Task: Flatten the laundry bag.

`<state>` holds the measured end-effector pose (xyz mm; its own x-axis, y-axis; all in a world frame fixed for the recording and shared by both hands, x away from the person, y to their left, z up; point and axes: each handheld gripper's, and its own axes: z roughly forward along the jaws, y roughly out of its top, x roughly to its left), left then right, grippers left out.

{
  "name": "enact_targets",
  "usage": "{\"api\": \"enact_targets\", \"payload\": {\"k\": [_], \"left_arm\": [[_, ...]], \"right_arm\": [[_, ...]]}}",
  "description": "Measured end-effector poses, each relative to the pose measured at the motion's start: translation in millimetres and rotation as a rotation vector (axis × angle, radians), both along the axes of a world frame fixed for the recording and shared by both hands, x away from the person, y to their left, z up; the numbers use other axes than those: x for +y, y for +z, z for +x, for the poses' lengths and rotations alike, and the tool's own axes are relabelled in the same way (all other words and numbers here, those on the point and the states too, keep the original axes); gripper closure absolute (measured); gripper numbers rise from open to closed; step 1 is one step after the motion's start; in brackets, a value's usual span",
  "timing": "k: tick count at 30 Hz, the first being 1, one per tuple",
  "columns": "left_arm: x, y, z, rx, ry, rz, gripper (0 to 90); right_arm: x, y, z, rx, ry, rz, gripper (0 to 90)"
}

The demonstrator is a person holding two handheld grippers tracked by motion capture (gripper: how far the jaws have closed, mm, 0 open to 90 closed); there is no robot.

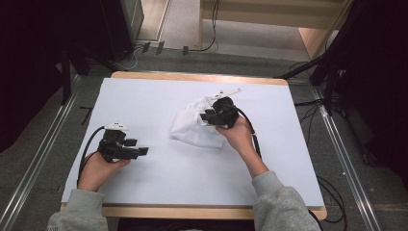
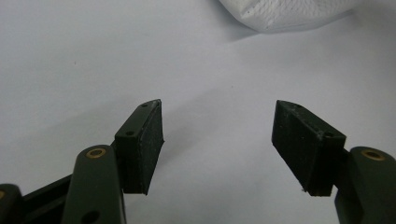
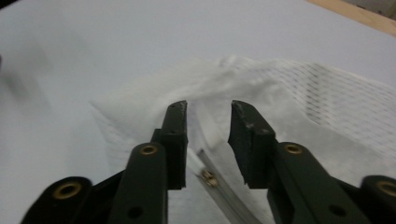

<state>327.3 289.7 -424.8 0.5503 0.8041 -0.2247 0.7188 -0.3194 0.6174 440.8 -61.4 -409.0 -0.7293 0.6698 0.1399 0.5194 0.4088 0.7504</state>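
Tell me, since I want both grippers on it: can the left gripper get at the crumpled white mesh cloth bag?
Probably yes: the left gripper is open, with bare white tabletop between it and the bag.

**Q:** What makes up the left gripper point(image 1: 143, 152) seen in the high view, near the table's point(image 1: 202, 211) front edge?

**A:** A black body with blocky, stepped housings, a small white plate on top, and a black cable looping from its rear. The sleeve point(image 1: 79, 214) behind it is grey, of soft knit fabric.

**Q:** And the right gripper point(image 1: 204, 117), farther from that edge?

**A:** Also black, rounded at the top, with a white strip projecting beyond it and a black cable running back along the forearm to a second grey sleeve point(image 1: 281, 202).

**Q:** What do the gripper views add?

**A:** Matt black wedge-shaped pads point(image 2: 148, 140) on dark arms, each arm pierced by brass-ringed pivot holes; the pad faces are finely textured.
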Motion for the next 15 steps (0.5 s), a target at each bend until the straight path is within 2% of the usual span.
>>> {"api": "enact_targets", "payload": {"k": [3, 4, 7, 8, 10, 12, 15], "left_arm": [[-3.0, 0.4, 2.7, -0.007, 0.001, -0.019, 35.0], [-5.6, 1.3, 5.2, -0.003, 0.001, -0.029, 35.5], [-17.2, 3.8, 15.1, -0.026, -0.015, -0.021, 35.8], [-21.1, 4.2, 18.6, -0.029, -0.017, -0.031, 35.9], [-29.8, 3.9, 26.6, -0.028, -0.034, -0.042, 36.2], [-37.7, 3.3, 32.6, -0.028, -0.05, -0.033, 36.5], [-51.3, 2.9, 43.6, -0.036, -0.078, -0.03, 37.0]], "right_arm": [[-8.7, -5.7, 6.5, -0.008, -0.042, -0.048, 58.7], [-13.6, -8.0, 9.4, 0.006, -0.054, -0.054, 57.1], [-18.3, -9.0, 8.8, 0.023, -0.067, -0.044, 56.8], [-20.0, -9.1, 7.3, 0.018, -0.067, -0.041, 56.8], [-23.3, -9.2, 3.8, 0.017, -0.065, -0.048, 56.4], [-25.5, -9.5, 2.1, 0.018, -0.065, -0.047, 55.7], [-27.7, -11.4, 1.2, 0.016, -0.063, -0.047, 49.8]]}}
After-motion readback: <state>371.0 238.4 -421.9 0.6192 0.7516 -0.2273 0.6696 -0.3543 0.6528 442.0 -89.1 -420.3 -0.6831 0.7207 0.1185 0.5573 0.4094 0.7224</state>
